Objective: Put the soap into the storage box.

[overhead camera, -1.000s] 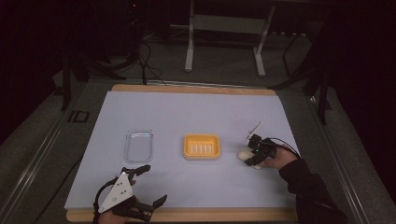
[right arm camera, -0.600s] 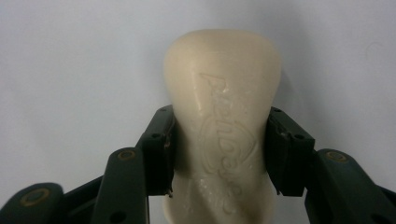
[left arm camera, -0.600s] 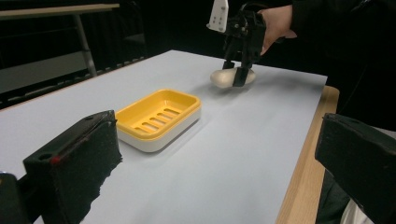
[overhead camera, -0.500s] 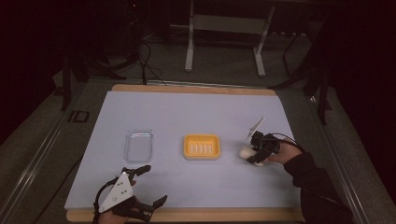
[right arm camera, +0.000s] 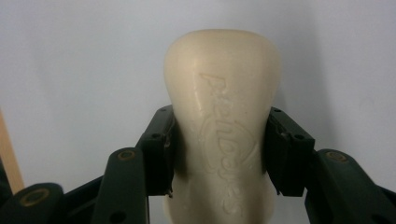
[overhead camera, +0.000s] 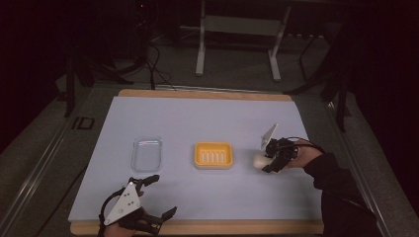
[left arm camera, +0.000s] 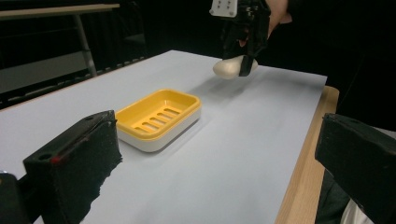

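My right gripper (overhead camera: 271, 161) is shut on a cream bar of soap (overhead camera: 258, 160), held just above the pale blue table sheet at the right. Its own view has the soap (right arm camera: 223, 121) squeezed between both black jaws, embossed lettering facing up. A yellow soap dish (overhead camera: 213, 155) with a slotted floor sits at the table's middle, a short way left of the soap. The left gripper view has the dish (left arm camera: 159, 117) ahead and the soap (left arm camera: 231, 66) farther off in the right gripper (left arm camera: 244, 65). My left gripper (overhead camera: 157, 196) rests open near the front left edge, holding nothing.
A clear plastic lid or tray (overhead camera: 146, 153) lies left of the yellow dish. The wooden table edge (overhead camera: 207, 226) runs along the front. Metal stand legs (overhead camera: 200, 54) and cables are on the dark floor beyond the table.
My right gripper has lifted the soap off the sheet and carried it slightly left and away, toward the dish's level. The left gripper has not moved.
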Demonstrator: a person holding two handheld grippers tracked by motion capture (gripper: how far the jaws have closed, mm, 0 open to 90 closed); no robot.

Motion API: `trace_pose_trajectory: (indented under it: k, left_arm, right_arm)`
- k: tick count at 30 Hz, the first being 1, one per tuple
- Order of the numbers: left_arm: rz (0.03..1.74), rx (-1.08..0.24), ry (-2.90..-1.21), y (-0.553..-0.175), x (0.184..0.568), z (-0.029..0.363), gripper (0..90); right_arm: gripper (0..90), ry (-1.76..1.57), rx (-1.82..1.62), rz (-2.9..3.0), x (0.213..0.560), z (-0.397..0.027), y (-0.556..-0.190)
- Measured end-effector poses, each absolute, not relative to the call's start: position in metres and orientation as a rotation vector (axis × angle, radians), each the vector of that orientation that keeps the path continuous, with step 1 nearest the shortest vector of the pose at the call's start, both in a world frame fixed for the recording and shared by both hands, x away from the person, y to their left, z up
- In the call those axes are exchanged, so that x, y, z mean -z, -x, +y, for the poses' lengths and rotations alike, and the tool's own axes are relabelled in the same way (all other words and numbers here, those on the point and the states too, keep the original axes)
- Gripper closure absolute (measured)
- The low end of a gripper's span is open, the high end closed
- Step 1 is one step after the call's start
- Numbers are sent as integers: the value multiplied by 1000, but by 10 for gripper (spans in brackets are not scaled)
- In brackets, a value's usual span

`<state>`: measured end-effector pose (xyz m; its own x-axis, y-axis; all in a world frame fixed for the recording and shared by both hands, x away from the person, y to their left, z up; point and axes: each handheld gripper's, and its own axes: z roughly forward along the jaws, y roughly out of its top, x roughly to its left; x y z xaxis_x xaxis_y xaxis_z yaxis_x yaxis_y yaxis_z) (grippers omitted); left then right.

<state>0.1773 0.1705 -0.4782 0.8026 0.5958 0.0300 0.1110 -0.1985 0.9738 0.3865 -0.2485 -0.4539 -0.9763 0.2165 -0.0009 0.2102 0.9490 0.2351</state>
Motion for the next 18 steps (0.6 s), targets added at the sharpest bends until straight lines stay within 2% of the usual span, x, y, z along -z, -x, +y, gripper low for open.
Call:
trace_pose_trajectory:
  k: [18]
  left_arm:
    - [550, -481, -1741, -177, 478, 171, 2]
  right_arm:
    - [498, -137, -404, 3109, 439, -231, -383]
